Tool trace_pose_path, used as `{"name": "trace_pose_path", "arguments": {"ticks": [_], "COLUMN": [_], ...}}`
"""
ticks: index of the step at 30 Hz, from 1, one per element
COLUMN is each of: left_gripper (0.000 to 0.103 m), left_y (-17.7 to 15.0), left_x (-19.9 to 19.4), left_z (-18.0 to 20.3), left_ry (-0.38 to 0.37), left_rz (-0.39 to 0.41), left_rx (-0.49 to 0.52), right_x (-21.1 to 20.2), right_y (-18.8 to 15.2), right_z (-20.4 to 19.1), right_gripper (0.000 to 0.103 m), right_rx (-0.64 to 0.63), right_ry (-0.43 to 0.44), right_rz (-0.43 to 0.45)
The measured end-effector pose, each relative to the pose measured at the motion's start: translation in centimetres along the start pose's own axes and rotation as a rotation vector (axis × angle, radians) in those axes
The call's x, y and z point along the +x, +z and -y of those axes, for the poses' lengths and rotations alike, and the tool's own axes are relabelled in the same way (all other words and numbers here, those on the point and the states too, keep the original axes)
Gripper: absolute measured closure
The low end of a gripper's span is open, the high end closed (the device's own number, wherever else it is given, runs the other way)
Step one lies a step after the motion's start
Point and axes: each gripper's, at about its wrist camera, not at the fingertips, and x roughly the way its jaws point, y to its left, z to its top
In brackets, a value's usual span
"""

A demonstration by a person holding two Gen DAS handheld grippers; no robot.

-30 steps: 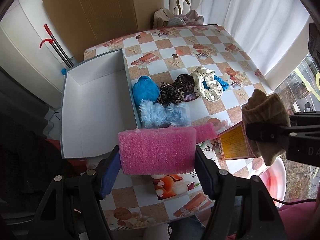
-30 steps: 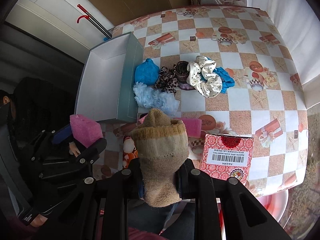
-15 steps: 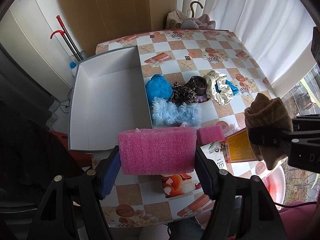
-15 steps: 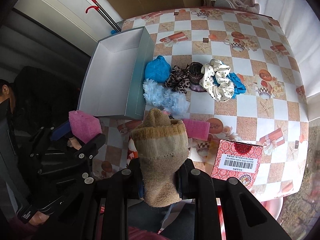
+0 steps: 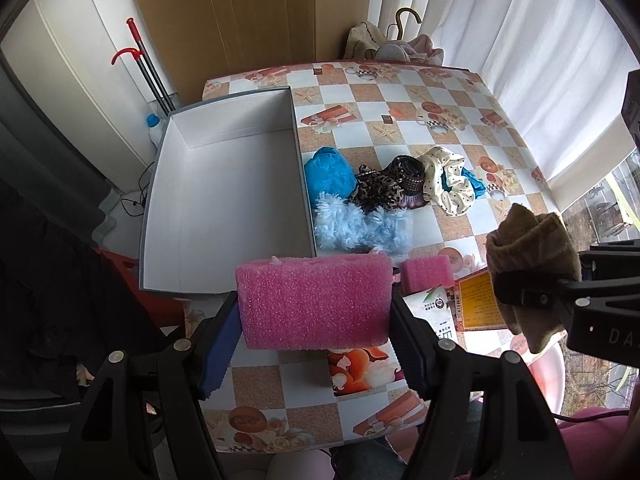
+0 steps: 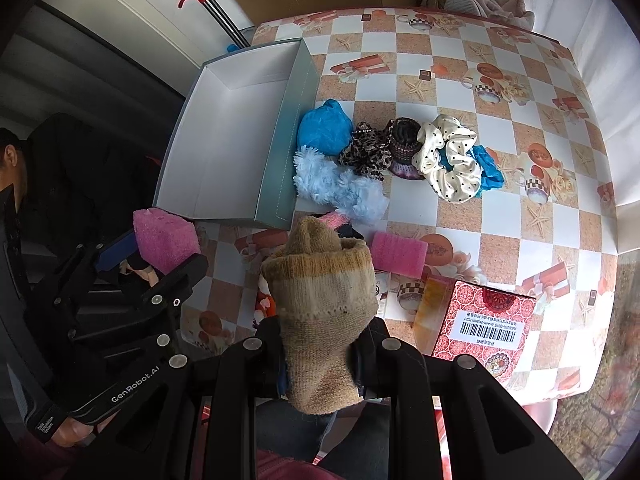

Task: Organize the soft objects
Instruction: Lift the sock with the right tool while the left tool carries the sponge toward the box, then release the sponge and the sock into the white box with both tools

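Compared with a second ago, both grippers have drawn back and up: more of the checkered tablecloth [image 5: 400,92] and the wall behind shows, and the empty grey box [image 5: 224,184] sits further from the left camera. The pile itself has not shifted.

The left gripper [image 5: 314,316] is spread wide, its blue-padded fingers [image 5: 218,344] clamping a pink foam block [image 5: 314,302] by its two ends, held above the table's near edge just in front of the box's near corner. The right gripper [image 6: 320,364] is nearly closed, pinching a tan knitted sock [image 6: 320,304] that stands up between its fingers.

On the table, beside the box, lie a blue fluffy piece [image 6: 336,188], a bright blue bundle [image 6: 324,126], a leopard-print scrunchie [image 6: 366,152], a dark knitted item [image 6: 404,148] and a cream dotted scrunchie [image 6: 450,164]. A second pink foam block [image 6: 398,254] lies nearer, by a red patterned carton [image 6: 486,328].
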Motion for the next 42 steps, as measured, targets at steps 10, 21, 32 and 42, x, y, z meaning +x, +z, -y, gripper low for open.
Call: {"name": "trace_pose_path", "arguments": {"ticks": [10,21,32,42], "left_gripper": [0.03,0.03,0.03,0.029], "left_y": [0.0,1.2,3.7,4.5], "left_x": [0.5,1.7,4.9,6.9], "left_z": [-1.4,-5.1,-9.4,-10.6], "left_ry": [0.007,0.076,0.163,0.167], "left_rz": [-0.009,-0.021,-0.059,-0.093], "left_rx": [-0.049,-0.132,-0.204,-0.256], "right_x": [0.7,2.2,4.9,7.5], "right_y": [0.9,3.6,9.1,12.0], "right_z": [-1.3,-3.5,-8.0,-10.0], "right_gripper": [0.078,0.078,0.078,0.078], "right_rx": [-0.048,-0.104,-0.158,-0.177], "right_ry": [-0.005,0.017,0.064,0.061], "right_rz": [-0.025,-0.044,-0.048,-0.073]}}
